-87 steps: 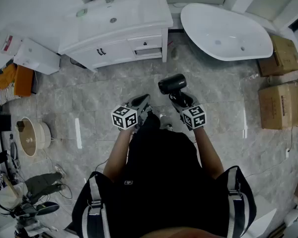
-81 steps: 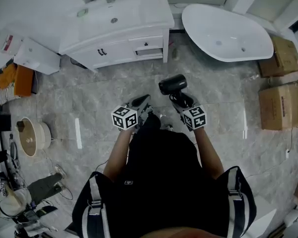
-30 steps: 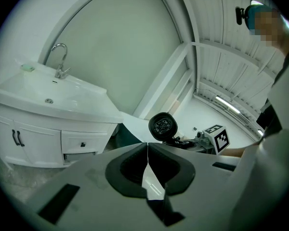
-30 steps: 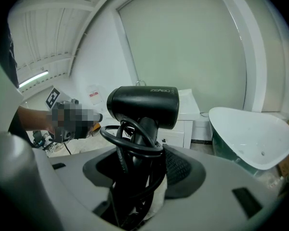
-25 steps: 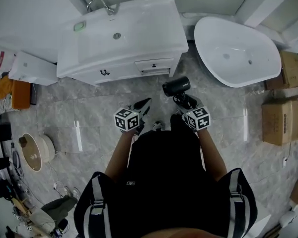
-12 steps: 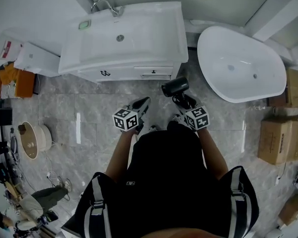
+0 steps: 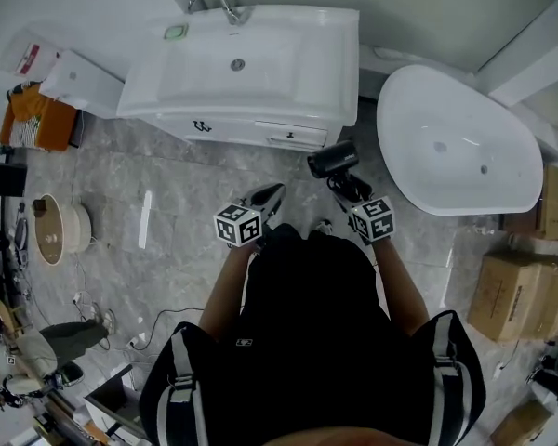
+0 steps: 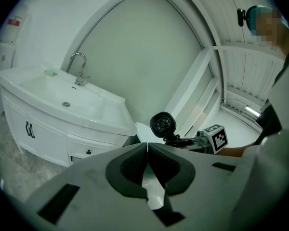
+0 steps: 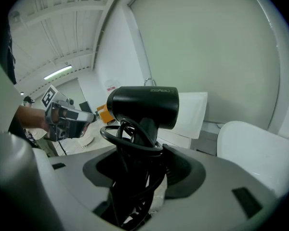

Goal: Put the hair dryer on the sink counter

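A black hair dryer [image 7: 332, 160] [image 9: 143, 107] with its cord wound round the handle stands up out of my right gripper [image 7: 349, 188] [image 9: 137, 163], which is shut on the handle. It hangs in the air just in front of the right end of the white sink counter [image 7: 325, 72] [image 8: 111, 117], near the drawer. My left gripper [image 7: 265, 196] [image 8: 148, 150] is shut with nothing in it, level with the right one and to its left. From the left gripper view the hair dryer [image 8: 163, 124] shows end-on beyond the jaws.
A chrome faucet [image 7: 219, 5] and a green soap [image 7: 175, 32] sit at the back of the basin. A white bathtub [image 7: 456, 147] lies right of the vanity. Cardboard boxes [image 7: 521, 291] stand at the right, a white bin [image 7: 79, 77] and orange cloth [image 7: 37, 124] at the left.
The person has walked closer to the vanity; the counter and bathtub have come nearer in the head view. Both grippers keep their hold and spacing.
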Action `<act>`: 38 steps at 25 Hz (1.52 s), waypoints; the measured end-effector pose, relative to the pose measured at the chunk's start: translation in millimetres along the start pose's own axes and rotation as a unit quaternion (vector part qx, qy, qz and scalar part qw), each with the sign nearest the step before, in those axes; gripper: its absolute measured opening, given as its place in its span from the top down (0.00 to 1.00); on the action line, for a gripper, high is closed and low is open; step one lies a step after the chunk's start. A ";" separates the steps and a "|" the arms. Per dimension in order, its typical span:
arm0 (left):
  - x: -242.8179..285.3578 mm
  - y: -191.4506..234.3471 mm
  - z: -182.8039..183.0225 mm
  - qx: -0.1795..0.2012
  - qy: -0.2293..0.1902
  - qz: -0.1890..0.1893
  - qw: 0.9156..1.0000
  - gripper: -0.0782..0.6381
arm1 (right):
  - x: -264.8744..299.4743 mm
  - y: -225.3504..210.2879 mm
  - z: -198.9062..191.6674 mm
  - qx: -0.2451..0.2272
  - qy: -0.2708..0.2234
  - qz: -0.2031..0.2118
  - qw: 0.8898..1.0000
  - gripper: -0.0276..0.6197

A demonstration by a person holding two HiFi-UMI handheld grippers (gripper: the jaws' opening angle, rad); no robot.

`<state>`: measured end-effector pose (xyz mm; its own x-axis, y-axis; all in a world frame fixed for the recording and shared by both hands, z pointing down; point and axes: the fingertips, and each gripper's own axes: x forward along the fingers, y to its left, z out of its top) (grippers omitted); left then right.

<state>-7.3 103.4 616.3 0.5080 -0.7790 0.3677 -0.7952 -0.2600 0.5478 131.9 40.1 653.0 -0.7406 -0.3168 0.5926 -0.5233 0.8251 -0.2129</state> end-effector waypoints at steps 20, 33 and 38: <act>34.2 -5.5 7.7 -0.002 0.004 -0.009 1.000 0.87 | 1.1 -22.6 -5.2 0.019 0.004 0.005 1.000 0.49; 95.1 29.2 69.9 0.007 0.014 -0.052 0.999 0.87 | 33.1 -68.4 31.0 0.041 0.009 -0.030 0.999 0.49; 116.2 47.4 90.2 0.008 0.029 -0.064 0.997 0.87 | 52.0 -81.6 46.1 0.049 0.011 -0.038 0.998 0.49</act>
<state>-15.9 -50.9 617.2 0.6237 -0.7049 0.3379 -0.7273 -0.3649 0.5813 116.7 -65.3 665.4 -0.6885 -0.3653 0.6265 -0.6172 0.7488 -0.2417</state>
